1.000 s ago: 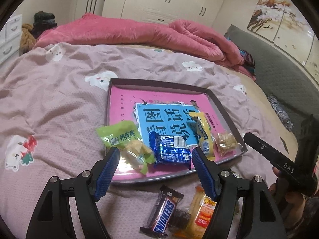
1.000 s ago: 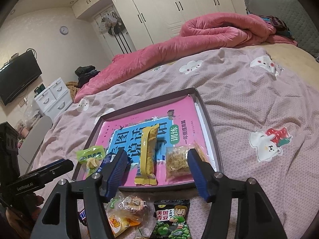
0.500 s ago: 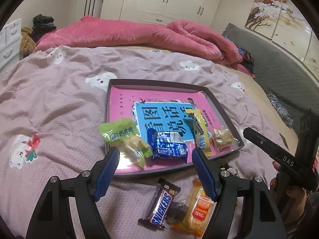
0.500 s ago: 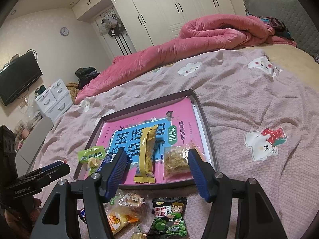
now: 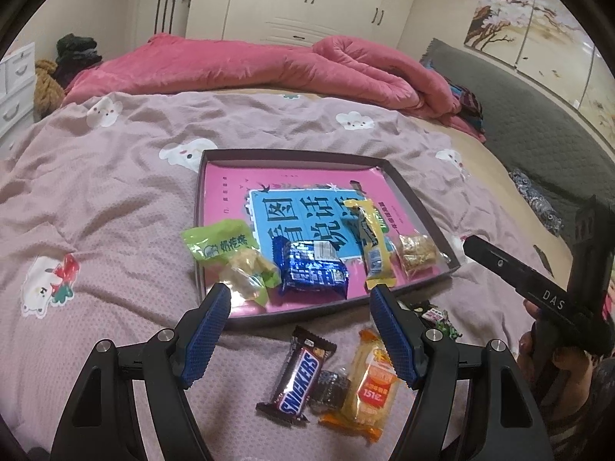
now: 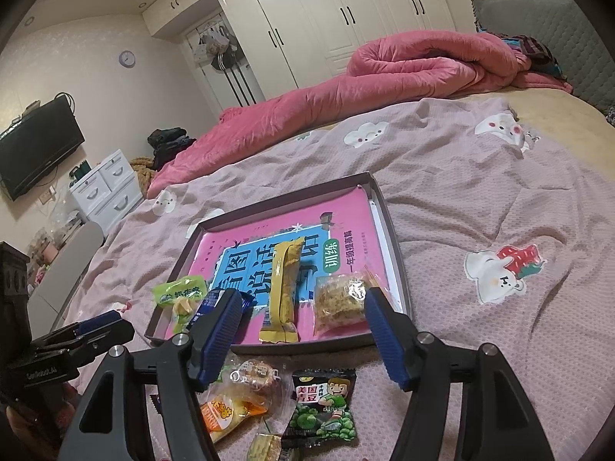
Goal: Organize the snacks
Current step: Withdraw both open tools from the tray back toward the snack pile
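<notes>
A dark shallow tray point(image 5: 296, 153) lined with a pink and blue book lies on the bed. In it are a green packet point(image 5: 221, 247), a blue packet point(image 5: 313, 271), a yellow bar point(image 5: 371, 238) and a clear pack of crisps point(image 5: 417, 253). In front of the tray lie a Snickers bar point(image 5: 298, 376), an orange packet point(image 5: 374, 378) and a green pea packet point(image 6: 323, 407). My left gripper point(image 5: 300, 290) hangs open and empty over the tray's near rim. My right gripper point(image 6: 303, 295) is above the same rim; its jaws are opening, with nothing between them.
The purple sheet point(image 5: 96, 230) with cartoon prints spreads to both sides. A pink duvet point(image 5: 269, 69) is heaped along the far side. A hand point(image 5: 553, 361) holds the right gripper at the right edge. A white drawer unit point(image 6: 103, 192) and a TV point(image 6: 34, 150) stand left.
The left gripper has drawn back a little, so the tray sits farther off and more of the loose snacks show. The right jaws have spread slightly.
</notes>
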Demonstrator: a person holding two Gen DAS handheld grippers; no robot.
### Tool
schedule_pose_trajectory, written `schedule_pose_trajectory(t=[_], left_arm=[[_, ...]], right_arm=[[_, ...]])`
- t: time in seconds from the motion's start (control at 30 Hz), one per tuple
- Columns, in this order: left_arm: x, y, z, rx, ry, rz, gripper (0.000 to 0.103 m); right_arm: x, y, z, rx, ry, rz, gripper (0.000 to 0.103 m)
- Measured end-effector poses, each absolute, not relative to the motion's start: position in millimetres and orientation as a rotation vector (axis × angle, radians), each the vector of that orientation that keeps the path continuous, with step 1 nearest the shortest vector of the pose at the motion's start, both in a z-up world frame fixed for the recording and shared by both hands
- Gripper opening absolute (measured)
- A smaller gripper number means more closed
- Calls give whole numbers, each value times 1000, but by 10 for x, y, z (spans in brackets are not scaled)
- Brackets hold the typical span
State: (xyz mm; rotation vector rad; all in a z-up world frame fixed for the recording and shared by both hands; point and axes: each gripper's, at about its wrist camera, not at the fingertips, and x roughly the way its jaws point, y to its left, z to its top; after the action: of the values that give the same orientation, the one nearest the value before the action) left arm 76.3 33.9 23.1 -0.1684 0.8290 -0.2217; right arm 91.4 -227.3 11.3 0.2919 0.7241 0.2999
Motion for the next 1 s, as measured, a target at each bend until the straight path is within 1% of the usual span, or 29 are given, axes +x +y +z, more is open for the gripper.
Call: schedule_pose_trajectory(t=[0.47, 0.6, 1.0], left_arm=[[635, 235, 252, -139, 840, -248, 76], [604, 207, 248, -130, 845, -256, 76], [544, 172, 209, -128, 876, -276, 77]], right_arm=[[812, -2288, 173, 274, 730, 299, 66], [798, -2287, 176, 274, 733, 300, 69], [743, -2276, 166, 269, 749, 300, 69]])
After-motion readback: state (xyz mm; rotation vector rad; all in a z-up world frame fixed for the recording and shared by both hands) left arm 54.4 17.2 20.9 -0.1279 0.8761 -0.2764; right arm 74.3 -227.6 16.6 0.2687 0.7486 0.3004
